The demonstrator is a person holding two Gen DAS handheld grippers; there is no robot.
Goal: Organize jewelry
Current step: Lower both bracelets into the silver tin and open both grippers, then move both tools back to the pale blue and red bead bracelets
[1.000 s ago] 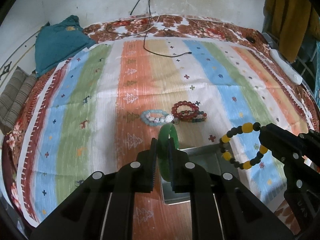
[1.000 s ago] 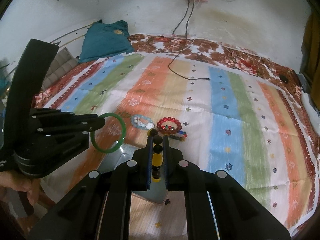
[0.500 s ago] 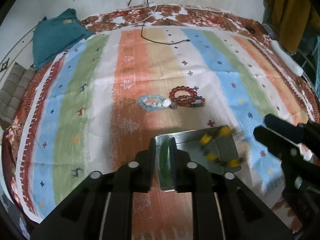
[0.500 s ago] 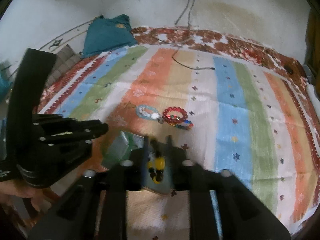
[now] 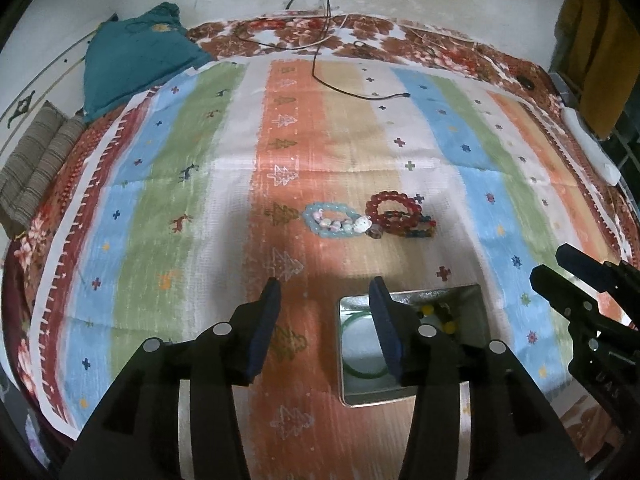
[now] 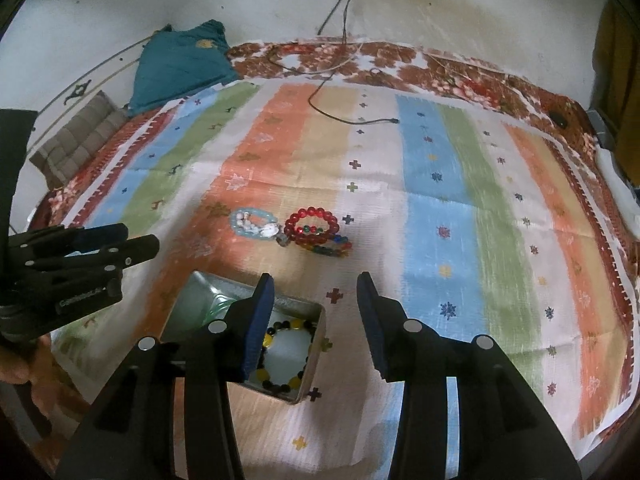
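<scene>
A small metal tin sits on the striped cloth near its front edge. Inside it lie a green bangle and a yellow-and-black bead bracelet. My left gripper hovers just left of the tin; its jaws are opening and nothing is between them. My right gripper stands open and empty above the tin's right wall. Farther back on the cloth lie a pale blue bracelet, a red bead bracelet and a multicoloured bead bracelet, touching one another.
A teal cushion and folded striped fabric lie at the back left. A black cable trails from the wall onto the cloth. A yellow garment hangs at the right. A hand holds the left gripper.
Both grippers have let go: the green bangle and the yellow-and-black bracelet went from the shut jaws down into the tin. Both pairs of jaws now stand apart.
</scene>
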